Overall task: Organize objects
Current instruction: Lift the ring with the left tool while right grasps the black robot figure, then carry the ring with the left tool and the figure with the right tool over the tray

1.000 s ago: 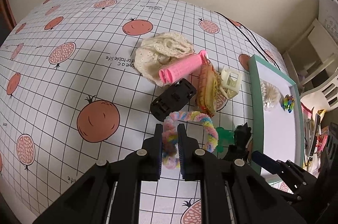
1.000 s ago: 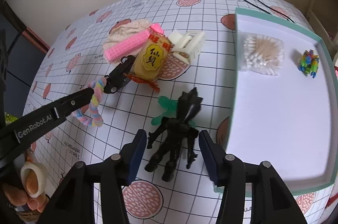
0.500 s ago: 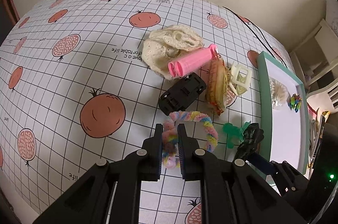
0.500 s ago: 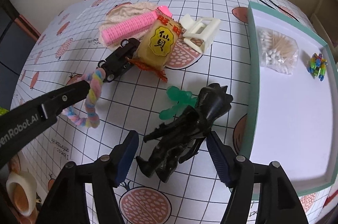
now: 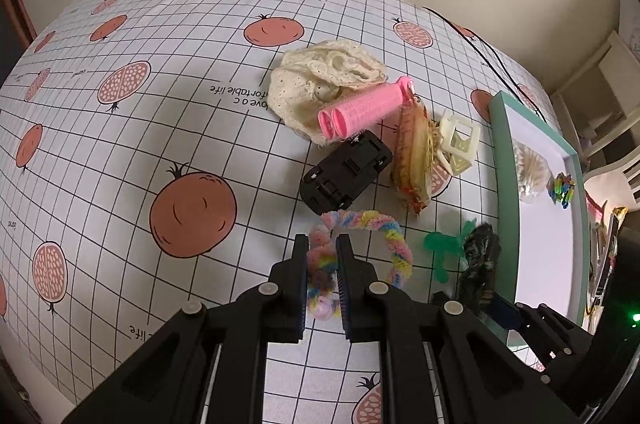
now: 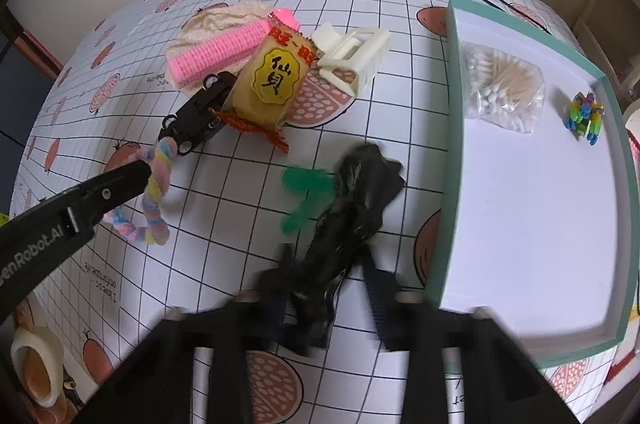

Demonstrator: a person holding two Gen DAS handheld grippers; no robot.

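The black figure (image 6: 352,207) lies between the fingers of the right hand-held gripper (image 6: 328,272), its lower part down in the gap and its head end past the fingertips. The picture is blurred there; the jaws stand fairly wide and I cannot tell whether they press on the figure. Its long axis runs from the gripper up and to the right, the head end toward the teal tray (image 6: 450,143), just beside the tray's near wall. A green plastic piece (image 6: 304,191) lies right beside the figure, on the side away from the tray.

The left hand-held gripper (image 5: 322,260) stands narrow, clamped on one end of the pastel fuzzy loop (image 5: 384,232); the rest of the loop curves out toward the tray side and rests on the table (image 5: 120,151).

Farther from the tray than the figure lies a cluster: a black toy car (image 6: 196,115), a yellow snack packet (image 6: 276,83) touching it, a pink hair roller (image 6: 224,53) lying across a cream lace cloth (image 5: 320,79), and a cream claw clip (image 6: 356,57) nearest the tray.

Inside the tray, a bag of cotton swabs (image 6: 500,87) and a small multicoloured piece (image 6: 584,111) sit at the far end, apart from each other.
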